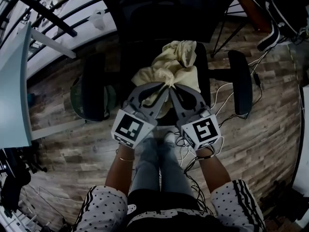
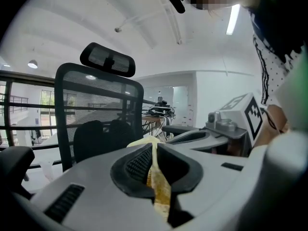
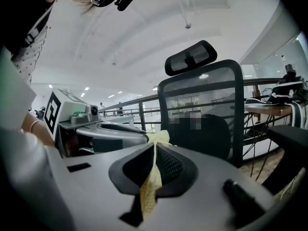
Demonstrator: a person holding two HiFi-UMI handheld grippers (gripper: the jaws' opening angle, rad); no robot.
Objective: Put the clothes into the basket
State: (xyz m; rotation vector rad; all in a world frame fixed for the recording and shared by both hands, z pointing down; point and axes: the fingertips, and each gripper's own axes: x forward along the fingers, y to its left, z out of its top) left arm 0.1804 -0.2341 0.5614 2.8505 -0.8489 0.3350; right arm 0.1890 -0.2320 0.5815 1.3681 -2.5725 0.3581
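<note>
Left gripper (image 1: pixel 161 87), right gripper (image 1: pixel 173 90): jaws of each closed tight on near edge of pale yellow garment (image 1: pixel 176 62). Garment bunched over seat of black office chair (image 1: pixel 240 81), between chair's armrests.

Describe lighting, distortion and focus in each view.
Head view: dim, heavy fisheye bending the floor, pale yellow garment brightest. Left gripper view: bright white ceiling, glaring strip light, nearest foreground soft. Right gripper view: washed-out ceiling, dark rounded corners, mesh chair backlit.
</note>
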